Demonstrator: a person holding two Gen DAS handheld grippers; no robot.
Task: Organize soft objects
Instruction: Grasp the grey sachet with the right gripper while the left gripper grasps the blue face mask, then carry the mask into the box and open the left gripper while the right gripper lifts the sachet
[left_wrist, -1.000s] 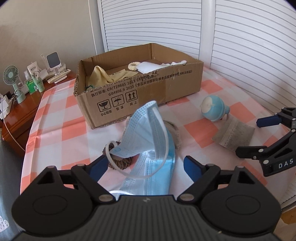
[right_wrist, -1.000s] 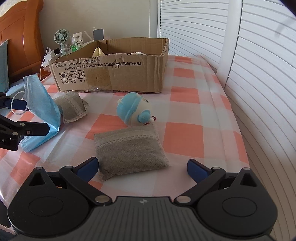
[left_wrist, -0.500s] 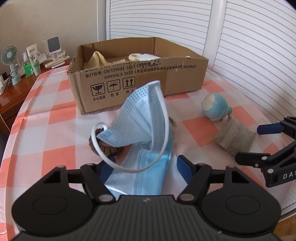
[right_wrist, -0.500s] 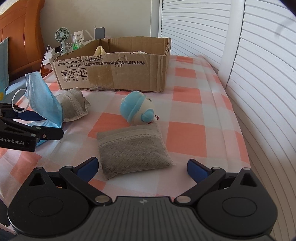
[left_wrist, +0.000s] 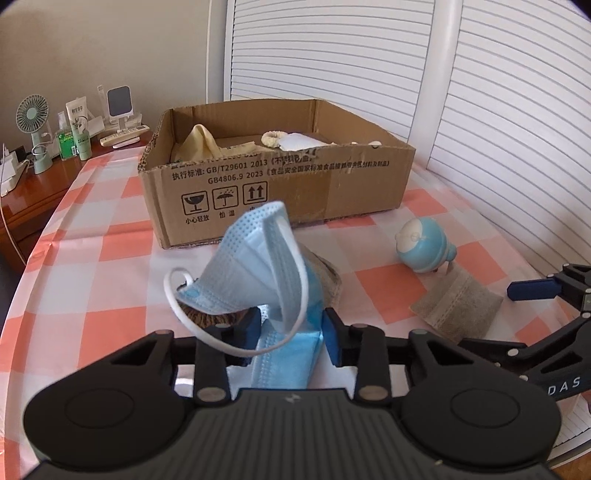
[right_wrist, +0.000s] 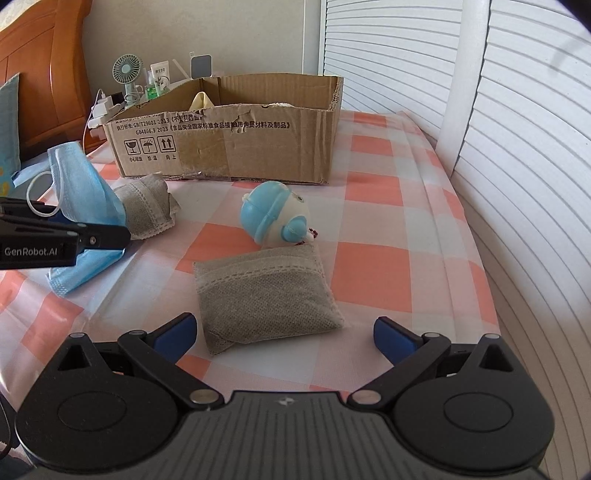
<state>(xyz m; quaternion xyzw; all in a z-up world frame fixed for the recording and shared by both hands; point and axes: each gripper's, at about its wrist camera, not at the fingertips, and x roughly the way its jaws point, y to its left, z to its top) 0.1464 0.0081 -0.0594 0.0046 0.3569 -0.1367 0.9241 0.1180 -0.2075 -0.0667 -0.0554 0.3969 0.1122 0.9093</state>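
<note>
While the left gripper's (left_wrist: 290, 328) jaws are closing on the blue face mask (left_wrist: 258, 273) between them, the right gripper (right_wrist: 282, 332) hangs wide open and empty over a grey pouch (right_wrist: 264, 291). Both lie in front of the cardboard box (left_wrist: 280, 184) on the checked bed cover (right_wrist: 376, 221); a blue toy (right_wrist: 275, 218) sits between pouch and box.

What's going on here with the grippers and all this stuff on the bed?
A person is tidying soft things into the box. The left gripper is closing on a blue mask, which sits between its jaws. The right gripper is open just before a grey pouch, not touching it. A blue toy and a second pouch lie on the checked sheet.
</note>
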